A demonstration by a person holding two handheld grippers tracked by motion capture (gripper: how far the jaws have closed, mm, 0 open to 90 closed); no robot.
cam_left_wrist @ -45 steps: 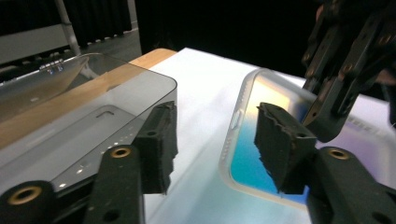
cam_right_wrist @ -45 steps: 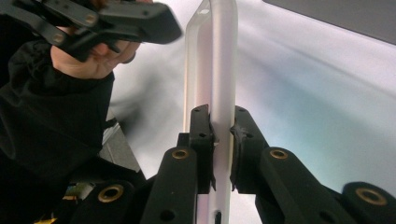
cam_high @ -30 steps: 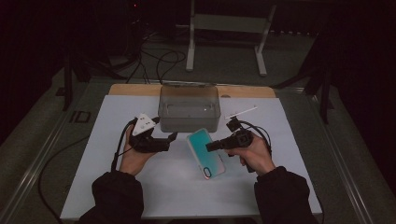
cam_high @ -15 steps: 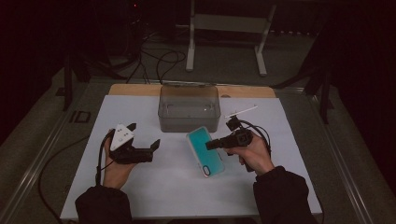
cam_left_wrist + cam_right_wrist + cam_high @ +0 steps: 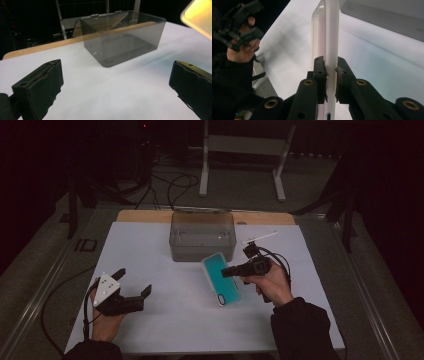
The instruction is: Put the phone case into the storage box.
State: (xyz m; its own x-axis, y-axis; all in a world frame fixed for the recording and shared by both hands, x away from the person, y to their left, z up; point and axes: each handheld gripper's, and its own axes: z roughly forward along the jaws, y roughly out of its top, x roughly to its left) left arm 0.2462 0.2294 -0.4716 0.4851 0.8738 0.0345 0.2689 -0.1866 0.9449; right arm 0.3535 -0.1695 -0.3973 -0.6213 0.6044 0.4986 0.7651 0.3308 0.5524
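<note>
From the high view I see the clear box (image 5: 202, 236) at the far middle of the white counter (image 5: 165, 330), and I take it as my landmark. My right tool (image 5: 226, 272) sits just in front of the box, toward its right corner, clenched on a teal phone case (image 5: 220, 278). The case is tilted, its upper end near the box's front wall and its lower end angled toward me; I cannot tell whether that end touches the counter.

The right gripper view gives what the high view cannot: the case (image 5: 330, 37) seen edge-on, a thin pale slab standing between the two black jaws, which press on both its faces. It also shows my other hand (image 5: 243, 51) farther off.

My left tool (image 5: 134, 282) is well in front of the box and off to its left, near the counter's front left corner. Its jaws stand wide apart with nothing between them. The left gripper view confirms this: my left tool (image 5: 116, 82) frames bare counter, the box (image 5: 122, 37) lies straight ahead, and a bright blurred corner shows at the upper right, which I cannot identify.
</note>
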